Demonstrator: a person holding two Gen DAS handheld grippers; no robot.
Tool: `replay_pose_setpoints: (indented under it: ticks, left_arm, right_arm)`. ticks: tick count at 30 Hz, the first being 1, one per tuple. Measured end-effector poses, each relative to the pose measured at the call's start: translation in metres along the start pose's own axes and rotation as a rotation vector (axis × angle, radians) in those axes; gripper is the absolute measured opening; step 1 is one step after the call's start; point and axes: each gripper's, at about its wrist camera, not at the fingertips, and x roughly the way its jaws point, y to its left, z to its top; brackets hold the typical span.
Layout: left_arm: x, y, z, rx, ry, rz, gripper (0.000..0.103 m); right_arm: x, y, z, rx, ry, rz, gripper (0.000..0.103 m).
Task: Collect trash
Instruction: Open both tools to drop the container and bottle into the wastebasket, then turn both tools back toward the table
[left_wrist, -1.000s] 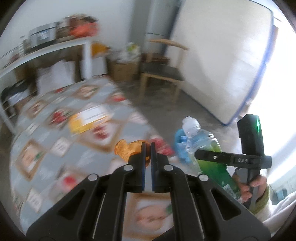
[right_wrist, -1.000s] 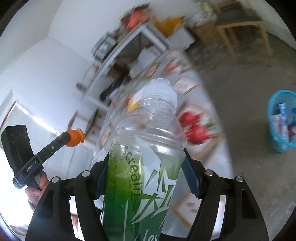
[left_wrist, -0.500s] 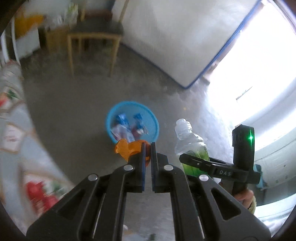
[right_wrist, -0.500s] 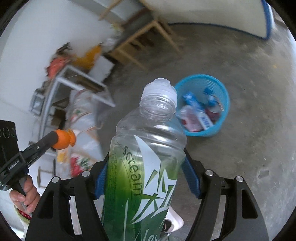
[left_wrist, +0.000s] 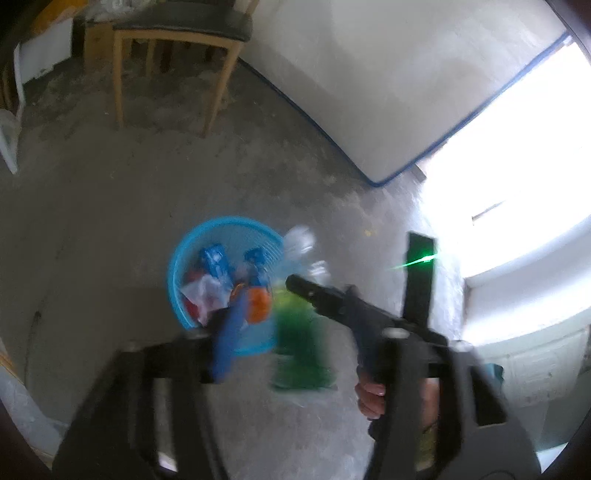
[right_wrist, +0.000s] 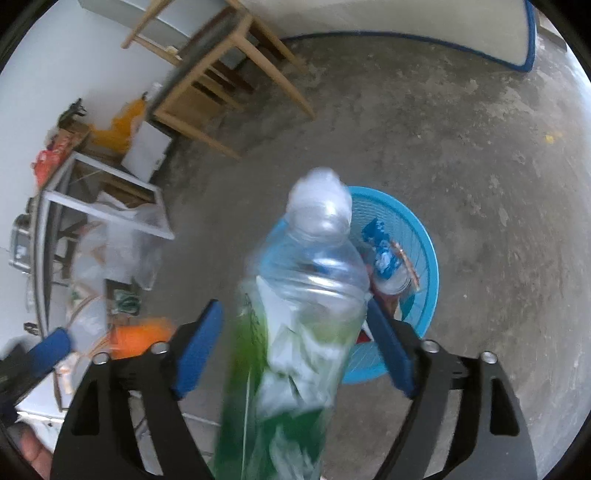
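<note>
A blue basket (left_wrist: 192, 254) holding several wrappers stands on the concrete floor; it also shows in the right wrist view (right_wrist: 421, 236). My left gripper (left_wrist: 295, 332) is open above it, and a small orange scrap (left_wrist: 257, 303) is loose by its left finger, blurred. My right gripper (right_wrist: 291, 358) is open wide; the clear bottle with a green label (right_wrist: 295, 332) sits blurred between its spread fingers, over the basket's near rim. The bottle (left_wrist: 299, 325) and the right gripper (left_wrist: 325, 295) also show in the left wrist view.
A wooden chair (left_wrist: 177, 40) stands beyond the basket. A white panel with blue edging (left_wrist: 369, 92) leans on the wall at the right. A shelf with bags and clutter (right_wrist: 96, 221) is at the left of the right wrist view.
Both grippers have opened over the basket. The orange scrap has left the left gripper's fingers. The bottle is loose between the right gripper's fingers and blurred with motion.
</note>
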Motion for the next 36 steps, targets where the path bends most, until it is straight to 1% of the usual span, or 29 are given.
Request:
replay_pose_setpoints:
  ticks: [2,3,6,11,15,19,21,24,27,29,31,34,36]
  left_arm:
    - [0.0,0.003,-0.006,-0.024,-0.002,-0.012,0.055]
    - [0.0,0.004,-0.006,-0.033,-0.002,-0.013,0.055]
    - [-0.011,0.011,-0.014,-0.039,-0.023,-0.008,0.055]
    - [-0.037,0.013,-0.024,-0.016,-0.062,-0.009,0.055]
    - [-0.067,0.013,-0.039,-0.004,-0.088,-0.015,0.055]
    - [-0.107,0.012,-0.058,0.003,-0.129,-0.024,0.055]
    - [-0.128,0.012,-0.067,0.01,-0.153,-0.025,0.055]
    - [-0.167,0.016,-0.089,0.026,-0.196,-0.014,0.057]
    - [-0.212,0.029,-0.122,0.012,-0.25,-0.011,0.06]
    - [-0.233,0.038,-0.141,-0.001,-0.277,0.005,0.062]
    - [-0.262,0.051,-0.168,-0.021,-0.314,0.032,0.063]
    - [-0.303,0.067,-0.209,-0.045,-0.378,0.079,0.067]
    - [-0.335,0.08,-0.242,-0.065,-0.433,0.137,0.069]
  right_arm:
    - [0.01,-0.01,-0.001,0.014,0.0,-0.035,0.079]
    - [0.011,-0.013,-0.003,0.022,-0.005,-0.038,0.079]
    - [0.008,-0.023,-0.015,0.042,-0.029,-0.016,0.079]
    - [-0.011,-0.03,-0.038,0.018,-0.054,-0.002,0.079]
    - [-0.033,-0.031,-0.06,-0.008,-0.067,0.005,0.079]
    - [-0.058,-0.032,-0.087,-0.019,-0.084,0.019,0.079]
    - [-0.072,-0.033,-0.103,-0.011,-0.094,0.043,0.079]
    - [-0.09,-0.034,-0.128,0.011,-0.1,0.077,0.079]
    - [-0.103,-0.03,-0.149,0.011,-0.1,0.096,0.079]
    - [-0.111,-0.024,-0.163,0.009,-0.095,0.108,0.079]
    - [-0.118,-0.016,-0.172,0.005,-0.091,0.123,0.079]
    - [-0.132,0.005,-0.184,-0.024,-0.093,0.158,0.079]
    - [-0.143,0.024,-0.191,-0.065,-0.102,0.172,0.079]
